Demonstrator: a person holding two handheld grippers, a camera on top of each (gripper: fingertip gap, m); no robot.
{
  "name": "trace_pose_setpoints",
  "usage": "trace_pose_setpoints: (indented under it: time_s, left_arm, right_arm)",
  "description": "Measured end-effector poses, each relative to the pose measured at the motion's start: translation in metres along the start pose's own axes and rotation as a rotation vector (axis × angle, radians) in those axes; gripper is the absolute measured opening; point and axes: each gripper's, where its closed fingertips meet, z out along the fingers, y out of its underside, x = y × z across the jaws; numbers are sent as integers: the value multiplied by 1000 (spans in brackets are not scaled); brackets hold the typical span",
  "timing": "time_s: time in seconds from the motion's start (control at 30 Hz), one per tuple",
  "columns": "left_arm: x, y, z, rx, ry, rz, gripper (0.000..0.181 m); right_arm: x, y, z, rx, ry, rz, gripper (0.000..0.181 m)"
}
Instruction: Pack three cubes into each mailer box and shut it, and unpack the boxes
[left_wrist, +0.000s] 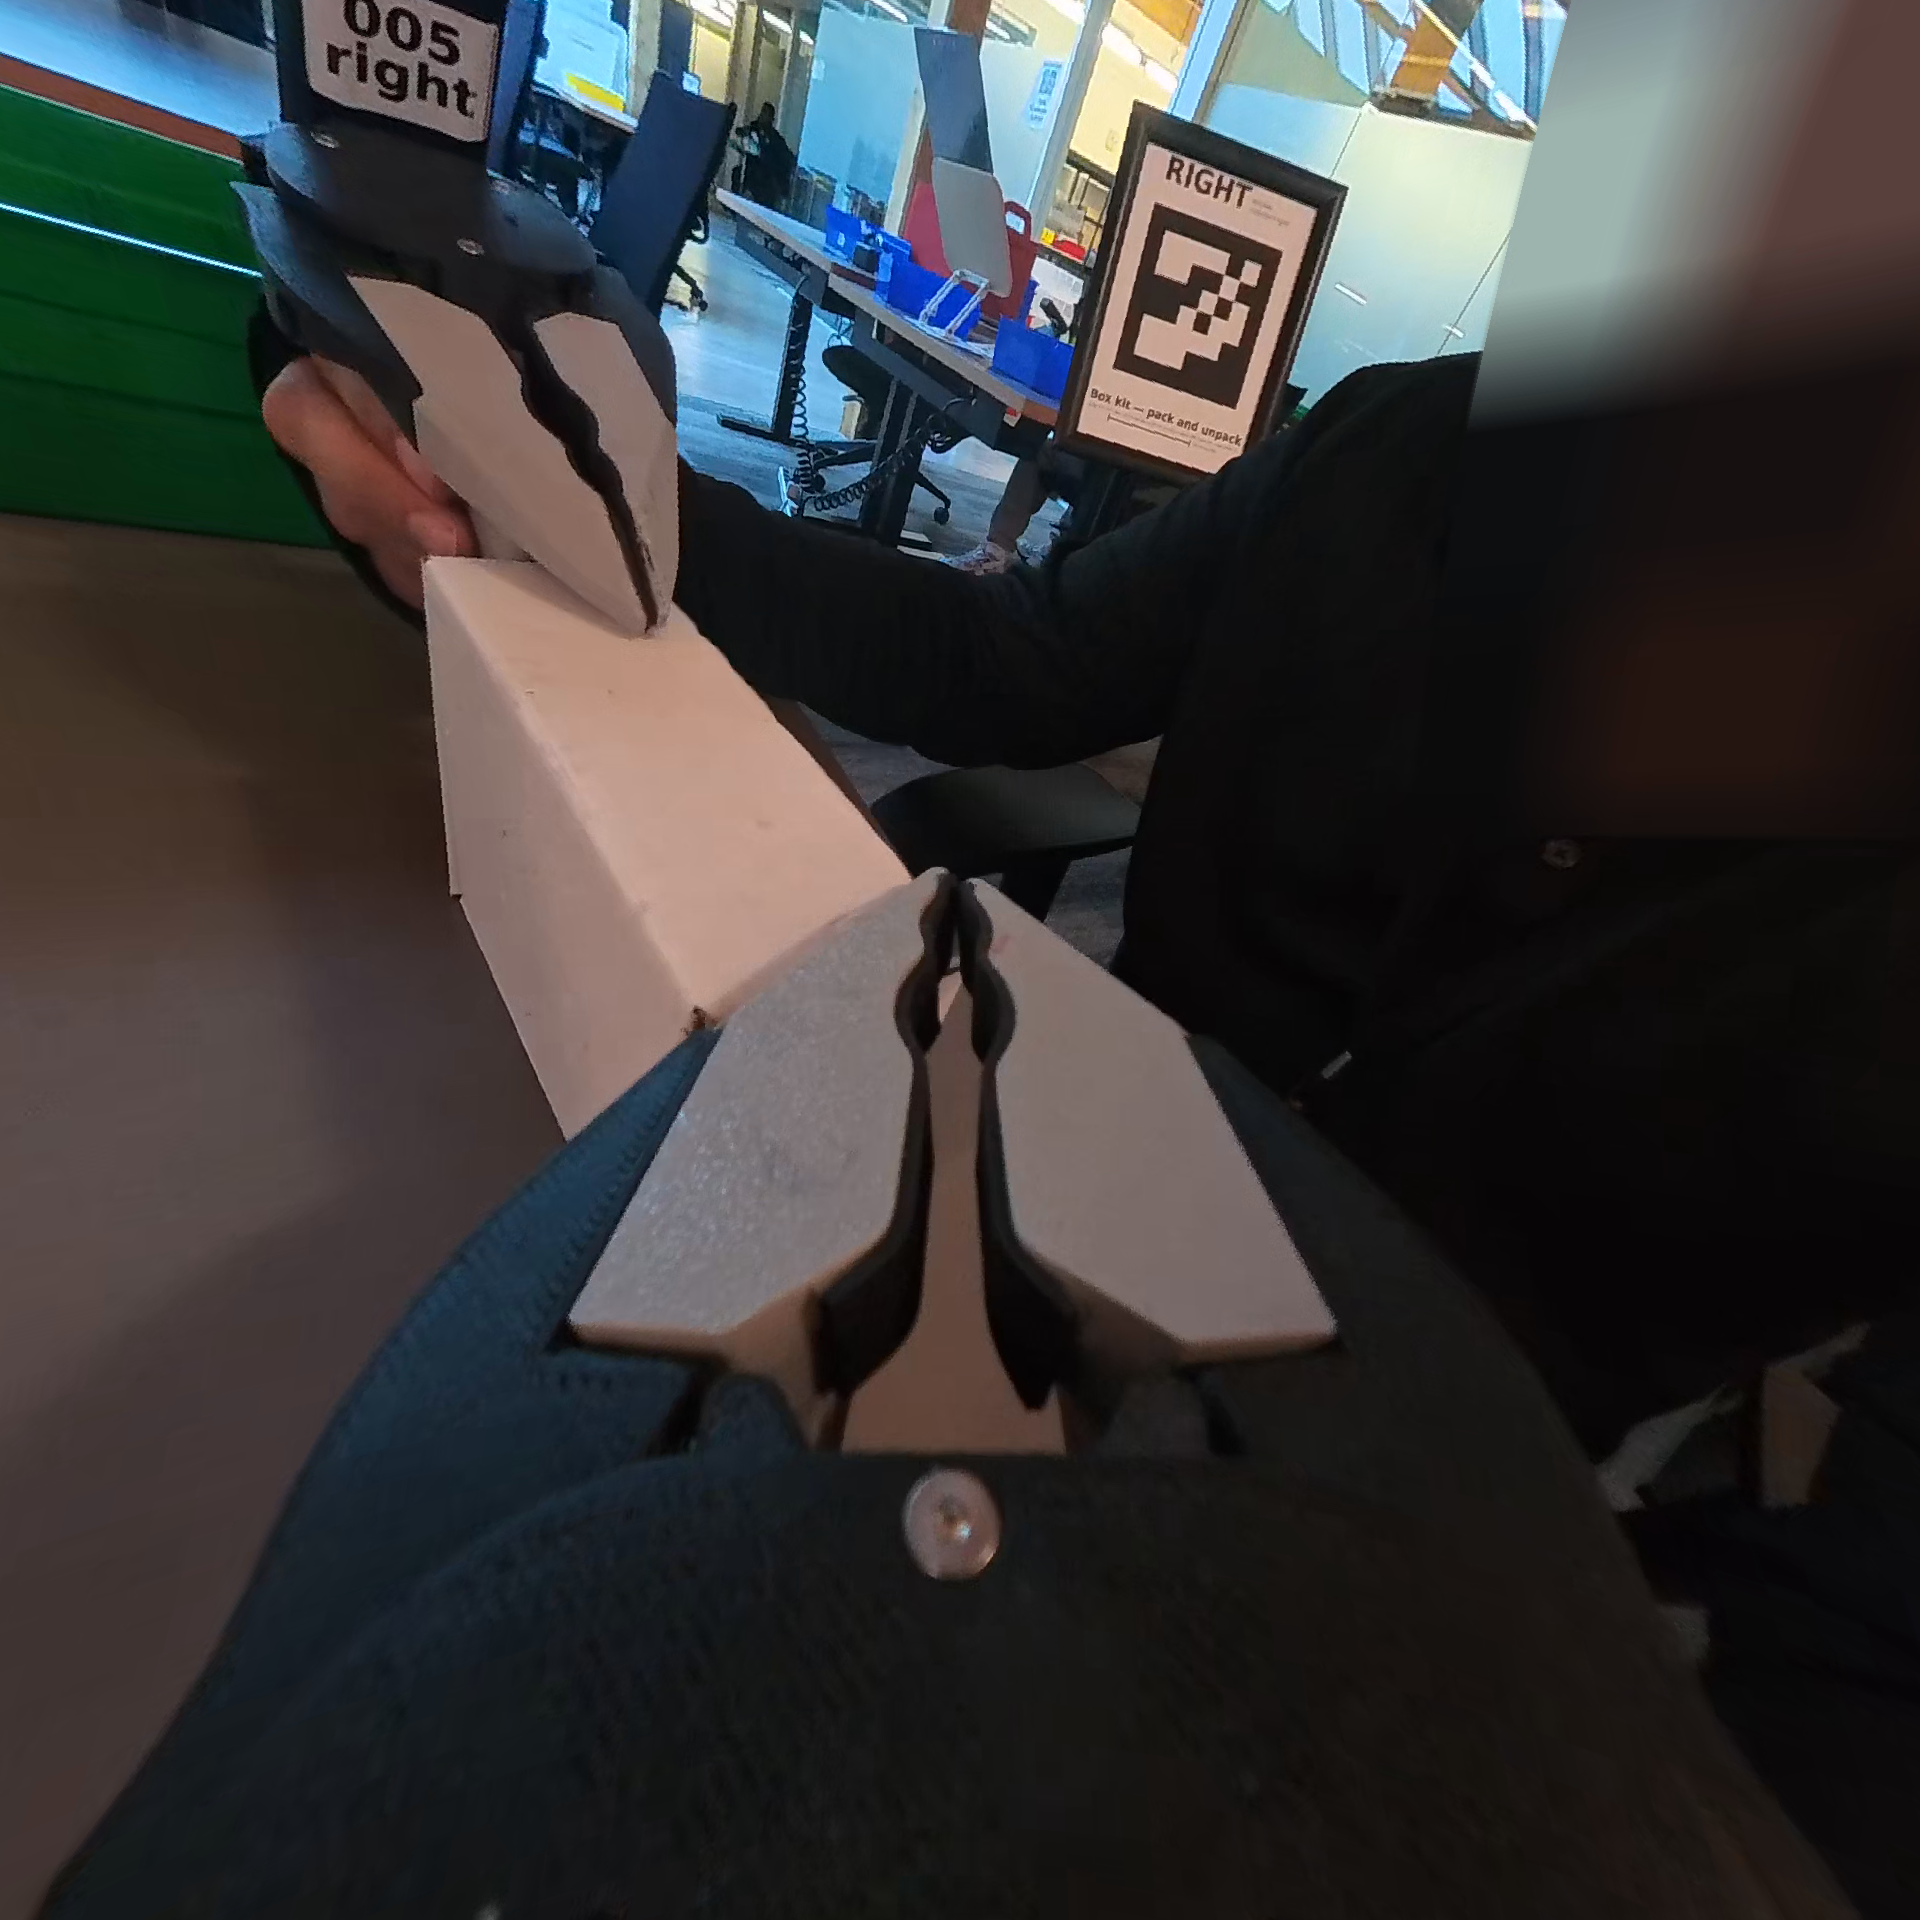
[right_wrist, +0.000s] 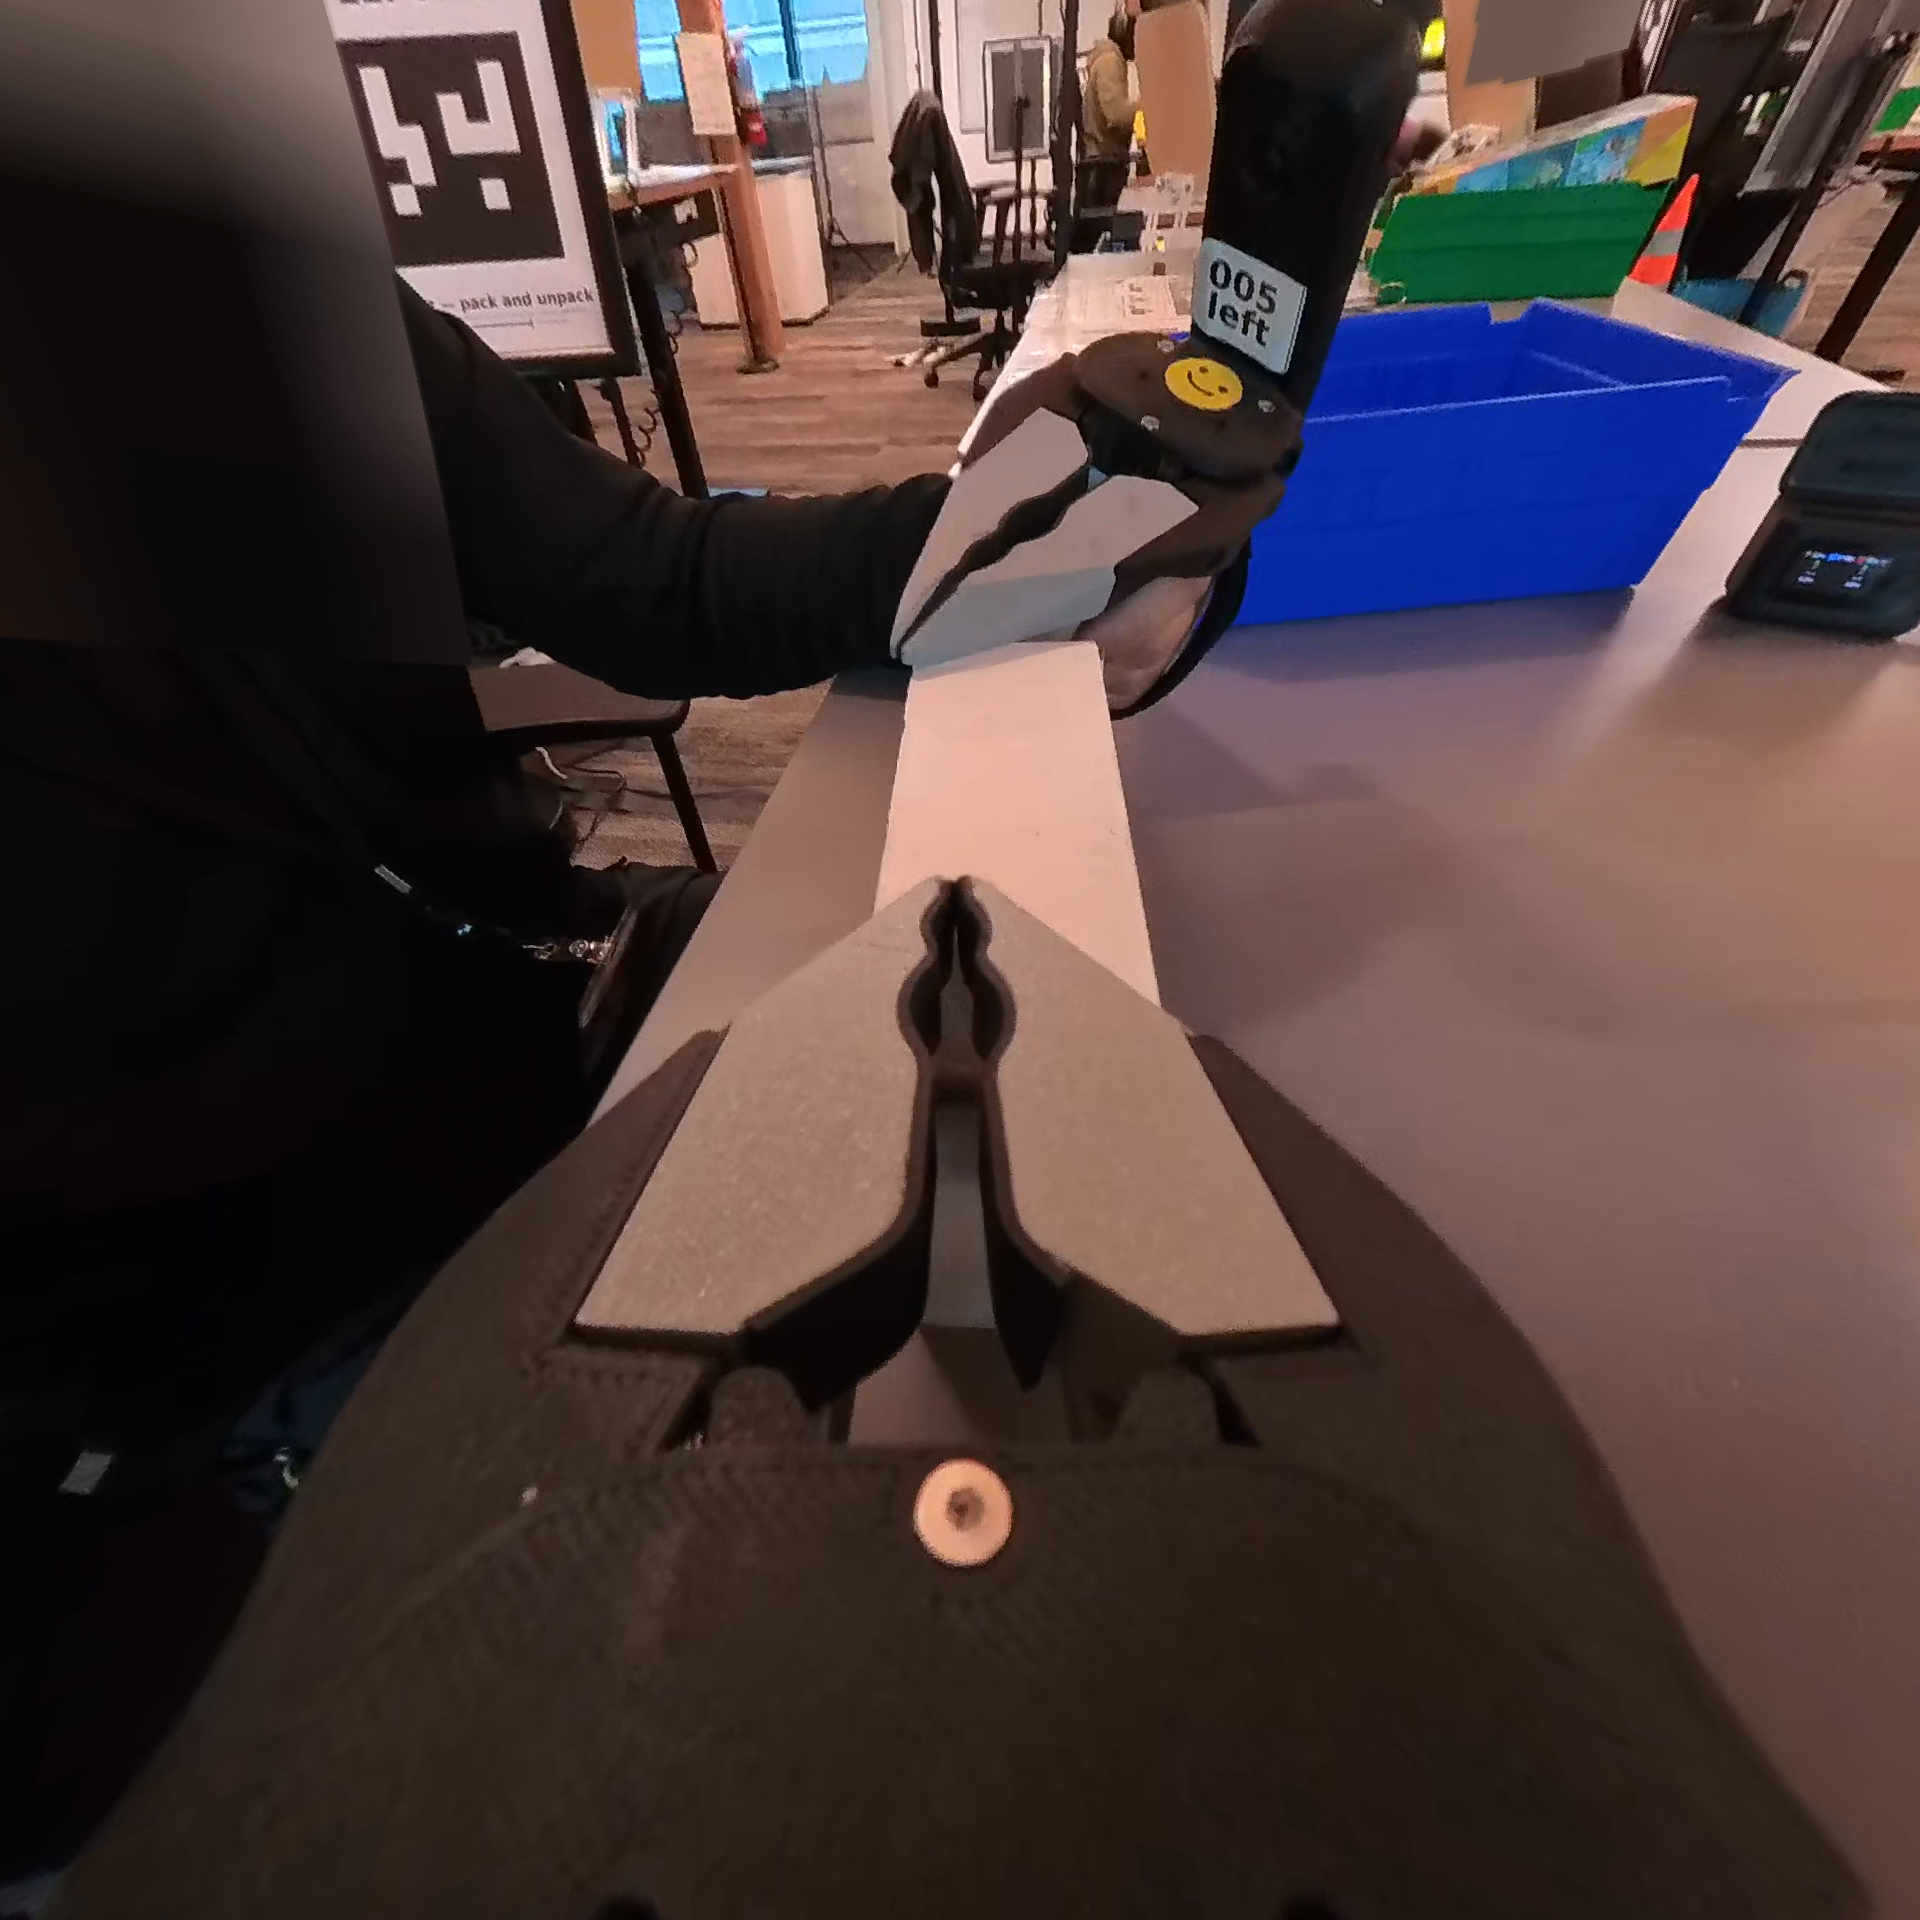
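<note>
A closed white mailer box (left_wrist: 623, 831) lies along the table's near edge, and it also shows in the right wrist view (right_wrist: 1003, 790). My left gripper (left_wrist: 956, 883) is shut, with its tips on the box's top at one end. My right gripper (right_wrist: 958, 883) is shut, with its tips on the top at the other end. Each gripper also shows in the other's view: the right one (left_wrist: 646, 613) and the left one (right_wrist: 904, 649). No cubes are in view.
A blue bin (right_wrist: 1507, 468) and a small black device with a screen (right_wrist: 1839, 530) stand on the grey table (right_wrist: 1455, 935) beyond the box. A framed marker sign (left_wrist: 1195, 291) stands behind. Green blocks (left_wrist: 104, 312) lie at the far left. The person's dark sleeve (left_wrist: 935, 644) is beside the box. Some 10 cm of space lies between my two pairs of fingers.
</note>
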Motion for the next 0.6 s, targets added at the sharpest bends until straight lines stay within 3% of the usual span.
trace_pose_setpoints:
  time_s: [0.6]
  left_arm:
    - [-1, -1, 2, 7, -6, 15, 0]
  right_arm:
    - [4, -7, -7, 35, 19, 7, 0]
